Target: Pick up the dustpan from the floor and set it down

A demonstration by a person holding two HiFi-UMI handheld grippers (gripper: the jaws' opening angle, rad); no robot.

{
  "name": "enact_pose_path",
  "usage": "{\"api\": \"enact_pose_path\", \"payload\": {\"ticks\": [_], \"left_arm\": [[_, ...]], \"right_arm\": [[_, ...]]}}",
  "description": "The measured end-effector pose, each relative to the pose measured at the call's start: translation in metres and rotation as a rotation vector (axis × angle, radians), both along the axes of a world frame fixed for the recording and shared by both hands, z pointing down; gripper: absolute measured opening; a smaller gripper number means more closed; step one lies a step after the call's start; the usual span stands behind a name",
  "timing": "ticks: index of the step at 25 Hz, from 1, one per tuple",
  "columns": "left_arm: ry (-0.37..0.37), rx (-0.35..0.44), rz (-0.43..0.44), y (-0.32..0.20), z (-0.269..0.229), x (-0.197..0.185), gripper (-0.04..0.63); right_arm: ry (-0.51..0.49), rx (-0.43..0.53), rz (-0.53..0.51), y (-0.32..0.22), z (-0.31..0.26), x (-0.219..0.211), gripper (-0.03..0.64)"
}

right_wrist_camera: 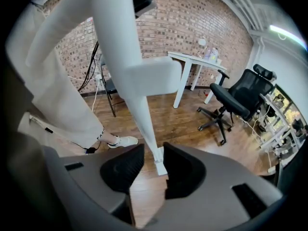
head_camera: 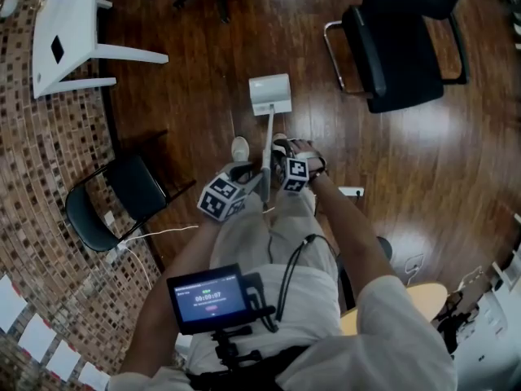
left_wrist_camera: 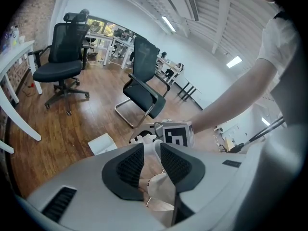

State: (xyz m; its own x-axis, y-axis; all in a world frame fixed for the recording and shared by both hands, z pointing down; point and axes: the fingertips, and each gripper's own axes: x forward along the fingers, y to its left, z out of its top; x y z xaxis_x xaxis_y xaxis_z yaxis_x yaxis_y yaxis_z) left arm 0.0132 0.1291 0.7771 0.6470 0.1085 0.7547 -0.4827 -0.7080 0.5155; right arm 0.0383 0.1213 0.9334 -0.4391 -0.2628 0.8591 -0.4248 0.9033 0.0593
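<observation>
The left gripper (left_wrist_camera: 152, 152) is shown with its black, grid-textured pads (left_wrist_camera: 129, 170) drawn close on the smooth white dustpan handle (left_wrist_camera: 153, 146), which fills the narrow gap between them. The right gripper (right_wrist_camera: 154, 160) is likewise closed to a narrow gap on the same shaft; its pads are matt black and rounded. In the right gripper view the shaft is seen to taper, with a flat rectangular white part standing out from it higher up.

In the head view both grippers are set against the handle from opposite sides, the left slightly lower. The handle runs forward to the square, open-fronted pan of the white plastic dustpan (head_camera: 270, 94), ahead of the person's white shoe (head_camera: 240, 148). Whether the pan rests on the boards cannot be told.

The glossy dark wooden plank floor (head_camera: 203, 72) is bordered at the left by a mosaic brick wall (head_camera: 49, 177). A white table (head_camera: 69, 23), a small black chair (head_camera: 114, 198) and a black padded chair on a chrome tube frame (head_camera: 391, 47) stand well apart from the dustpan.
</observation>
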Motion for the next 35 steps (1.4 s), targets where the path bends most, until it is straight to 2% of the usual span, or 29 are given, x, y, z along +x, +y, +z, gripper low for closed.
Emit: {"api": "enact_pose_path", "payload": {"ticks": [7, 9, 15, 23, 35], "left_arm": [[0.011, -0.016, -0.035, 0.003, 0.003, 0.002, 0.107], [0.01, -0.022, -0.031, 0.008, 0.004, 0.002, 0.107], [0.016, -0.039, -0.02, 0.019, 0.007, 0.006, 0.107], [0.022, -0.044, -0.009, 0.019, 0.008, 0.008, 0.107], [0.015, -0.029, -0.022, 0.017, 0.006, 0.001, 0.107]], "right_arm": [[0.003, -0.014, -0.069, 0.004, 0.009, -0.011, 0.16], [0.004, -0.02, -0.083, 0.005, 0.01, -0.015, 0.185], [-0.01, -0.021, -0.081, 0.001, 0.012, -0.024, 0.195], [-0.054, 0.004, -0.063, -0.005, 0.008, -0.038, 0.104], [-0.093, 0.019, 0.048, -0.02, -0.001, -0.03, 0.101]]}}
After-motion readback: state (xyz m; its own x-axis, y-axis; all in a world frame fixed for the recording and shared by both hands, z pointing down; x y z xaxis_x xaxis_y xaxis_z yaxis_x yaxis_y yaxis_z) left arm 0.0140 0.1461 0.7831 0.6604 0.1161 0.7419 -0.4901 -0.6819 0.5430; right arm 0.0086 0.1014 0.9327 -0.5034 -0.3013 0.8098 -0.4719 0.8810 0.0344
